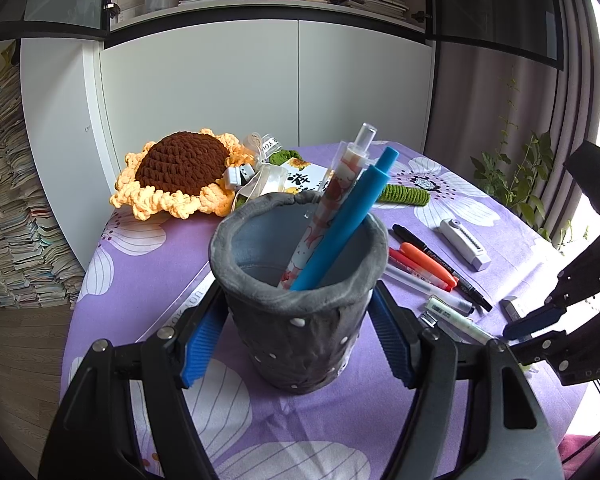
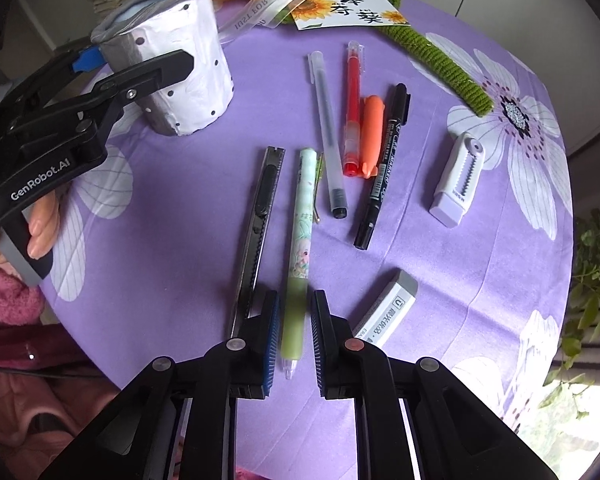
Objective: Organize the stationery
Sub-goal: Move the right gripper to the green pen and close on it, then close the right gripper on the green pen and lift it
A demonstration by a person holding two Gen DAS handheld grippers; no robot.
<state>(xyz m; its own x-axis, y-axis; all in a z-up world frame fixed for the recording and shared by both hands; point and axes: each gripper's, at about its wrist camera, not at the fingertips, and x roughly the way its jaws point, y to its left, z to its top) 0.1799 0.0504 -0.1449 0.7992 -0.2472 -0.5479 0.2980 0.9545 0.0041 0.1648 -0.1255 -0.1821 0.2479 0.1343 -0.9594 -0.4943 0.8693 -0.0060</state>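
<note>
My left gripper (image 1: 296,296) is shut on the grey pen cup (image 1: 300,344), its blue pads against both sides. The cup stands upright and holds a blue pen (image 1: 340,224) and a pink-patterned pen (image 1: 336,200). In the right wrist view my right gripper (image 2: 296,296) points down at the purple cloth. A green pen (image 2: 300,240) lies flat between its jaws, with a thin gap on each side. Beside it lie a black utility knife (image 2: 260,216), a clear pen (image 2: 326,132), a red pen (image 2: 352,112), an orange highlighter (image 2: 371,136) and a black marker (image 2: 384,168).
An eraser (image 2: 386,312) lies just right of my right gripper, and a white ridged holder (image 2: 458,176) farther right. A crochet sunflower (image 1: 176,172), a card (image 2: 352,12) and a green crochet stem (image 2: 440,64) fill the table's far side. A person's hand (image 2: 40,232) holds the left gripper's handle.
</note>
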